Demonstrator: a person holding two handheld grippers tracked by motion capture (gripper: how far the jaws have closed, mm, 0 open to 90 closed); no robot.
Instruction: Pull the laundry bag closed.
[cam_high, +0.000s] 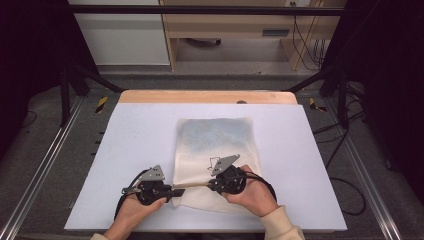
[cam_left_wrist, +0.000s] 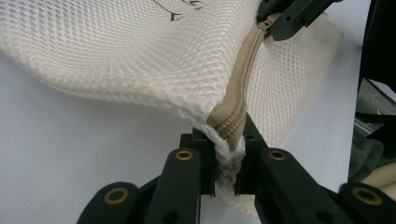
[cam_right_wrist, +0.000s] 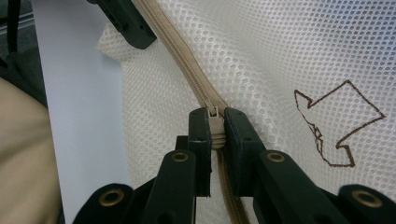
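On the pale grey worktop (cam_high: 135, 135) lies the cream mesh zip-up laundry bag (cam_high: 217, 145), its corner clamped in the left claw (cam_left_wrist: 229, 156) while the right claw (cam_right_wrist: 215, 133) pinches the beige zipper pull (cam_right_wrist: 214, 122), so the next move is probably a steady slide along the zip.

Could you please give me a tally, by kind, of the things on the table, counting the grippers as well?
Mesh bags: 1, the cream mesh bag with a tan zipper
Grippers: 2, the left gripper shut on the bag's zipper end, the right gripper shut on the zipper pull
White table mats: 1, the mat
Total: 4
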